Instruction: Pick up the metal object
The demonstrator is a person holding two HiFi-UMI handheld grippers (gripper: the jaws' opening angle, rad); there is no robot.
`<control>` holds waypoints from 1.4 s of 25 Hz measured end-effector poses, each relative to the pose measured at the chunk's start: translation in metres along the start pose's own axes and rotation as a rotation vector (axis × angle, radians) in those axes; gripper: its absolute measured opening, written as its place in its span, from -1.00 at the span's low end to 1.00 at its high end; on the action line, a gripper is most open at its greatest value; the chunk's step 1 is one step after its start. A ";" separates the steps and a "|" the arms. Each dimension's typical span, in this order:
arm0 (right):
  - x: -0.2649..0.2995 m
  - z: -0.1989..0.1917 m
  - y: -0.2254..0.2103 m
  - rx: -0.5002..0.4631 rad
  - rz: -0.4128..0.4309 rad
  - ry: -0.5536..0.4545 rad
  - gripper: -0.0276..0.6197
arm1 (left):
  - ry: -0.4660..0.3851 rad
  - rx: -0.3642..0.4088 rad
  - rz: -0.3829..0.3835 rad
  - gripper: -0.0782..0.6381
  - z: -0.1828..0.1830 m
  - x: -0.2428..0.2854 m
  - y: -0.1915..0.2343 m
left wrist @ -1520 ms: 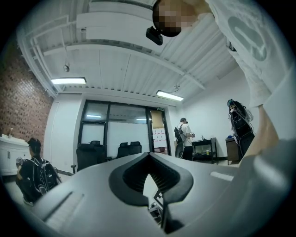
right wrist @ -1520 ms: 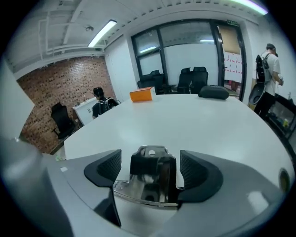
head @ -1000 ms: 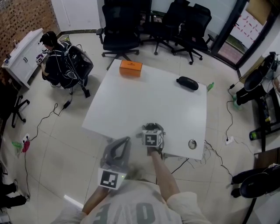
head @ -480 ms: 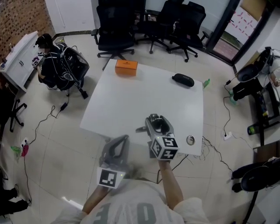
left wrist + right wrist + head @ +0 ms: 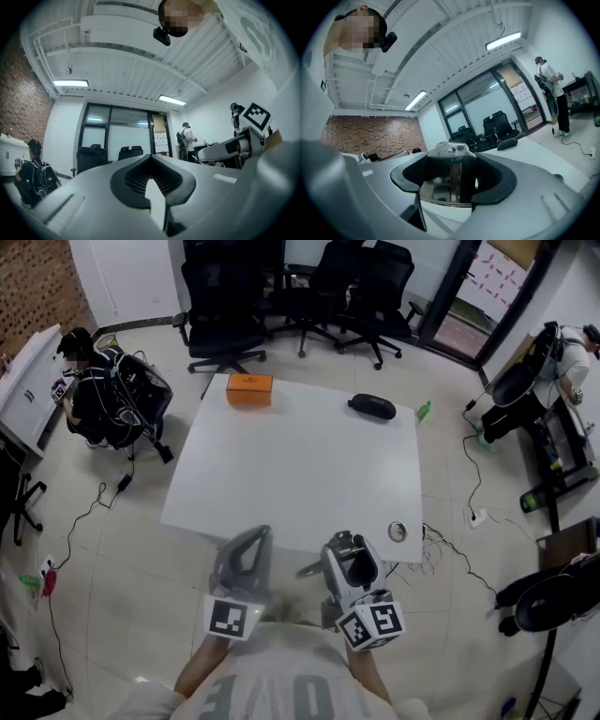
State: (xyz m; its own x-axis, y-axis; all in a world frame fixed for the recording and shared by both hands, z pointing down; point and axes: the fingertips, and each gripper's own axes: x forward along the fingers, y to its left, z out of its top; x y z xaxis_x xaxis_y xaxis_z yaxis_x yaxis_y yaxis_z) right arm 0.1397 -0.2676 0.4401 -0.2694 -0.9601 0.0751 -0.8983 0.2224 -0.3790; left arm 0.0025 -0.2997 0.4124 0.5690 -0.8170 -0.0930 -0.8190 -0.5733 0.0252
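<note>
My right gripper point(image 5: 349, 557) is shut on a shiny metal object point(image 5: 343, 544), cup-like, with a thin handle point(image 5: 309, 570) sticking out to the left. It hangs in the air at the near edge of the white table point(image 5: 300, 474). In the right gripper view the metal object point(image 5: 452, 157) sits between the dark pads point(image 5: 493, 180) of that gripper point(image 5: 454, 182). My left gripper point(image 5: 251, 542) is held beside it on the left, shut and empty; in the left gripper view its jaws point(image 5: 151, 186) meet with nothing between them.
A small round metal piece point(image 5: 397, 532) lies near the table's front right corner. An orange box point(image 5: 249, 389) and a black case point(image 5: 372, 406) sit at the far edge. Office chairs point(image 5: 225, 306) stand behind the table. One person sits at far left point(image 5: 94, 381); another stands at far right point(image 5: 562, 343).
The right gripper has lifted off the table's near edge with the metal object and come toward me, rolling as it rose. The left gripper has hardly moved.
</note>
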 end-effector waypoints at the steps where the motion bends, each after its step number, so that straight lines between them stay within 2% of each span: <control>1: -0.001 -0.003 -0.001 0.009 -0.008 -0.002 0.03 | 0.000 0.001 -0.003 -0.78 0.000 -0.001 0.000; 7: -0.010 -0.017 0.000 0.039 -0.054 -0.002 0.03 | -0.014 -0.012 -0.032 -0.78 -0.008 -0.008 0.000; 10: -0.025 -0.024 -0.003 0.067 -0.101 0.008 0.03 | 0.010 -0.013 -0.076 -0.78 -0.013 -0.013 -0.005; 13: -0.034 -0.020 0.007 0.061 -0.106 -0.001 0.03 | 0.027 -0.004 -0.107 -0.78 -0.011 -0.017 -0.003; 15: -0.035 -0.022 0.013 0.060 -0.096 -0.008 0.03 | 0.006 0.015 -0.099 -0.78 -0.005 -0.017 0.004; 17: -0.039 -0.030 0.020 0.064 -0.089 0.007 0.03 | -0.012 -0.012 -0.062 -0.78 -0.002 -0.025 0.011; 20: -0.052 -0.042 0.038 0.056 -0.068 0.032 0.03 | 0.007 -0.031 -0.026 -0.78 -0.006 -0.051 0.016; 22: -0.064 -0.041 0.048 0.047 -0.057 0.014 0.03 | 0.011 -0.024 -0.022 -0.78 -0.007 -0.068 0.014; 25: -0.096 -0.045 0.060 0.055 -0.063 -0.023 0.04 | 0.019 -0.016 -0.029 -0.78 -0.008 -0.098 0.004; 29: -0.165 -0.062 0.072 0.129 -0.093 -0.062 0.04 | 0.027 0.013 -0.041 -0.78 -0.007 -0.152 -0.023; 35: -0.285 -0.095 0.103 0.146 -0.122 -0.046 0.03 | 0.025 0.026 -0.037 -0.78 0.001 -0.260 -0.083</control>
State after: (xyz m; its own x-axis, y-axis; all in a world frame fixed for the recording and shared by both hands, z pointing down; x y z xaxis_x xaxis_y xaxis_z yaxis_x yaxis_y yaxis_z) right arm 0.0915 0.0454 0.4675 -0.1419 -0.9860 0.0878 -0.8628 0.0797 -0.4993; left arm -0.0778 -0.0399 0.4337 0.6001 -0.7969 -0.0686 -0.7990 -0.6014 -0.0033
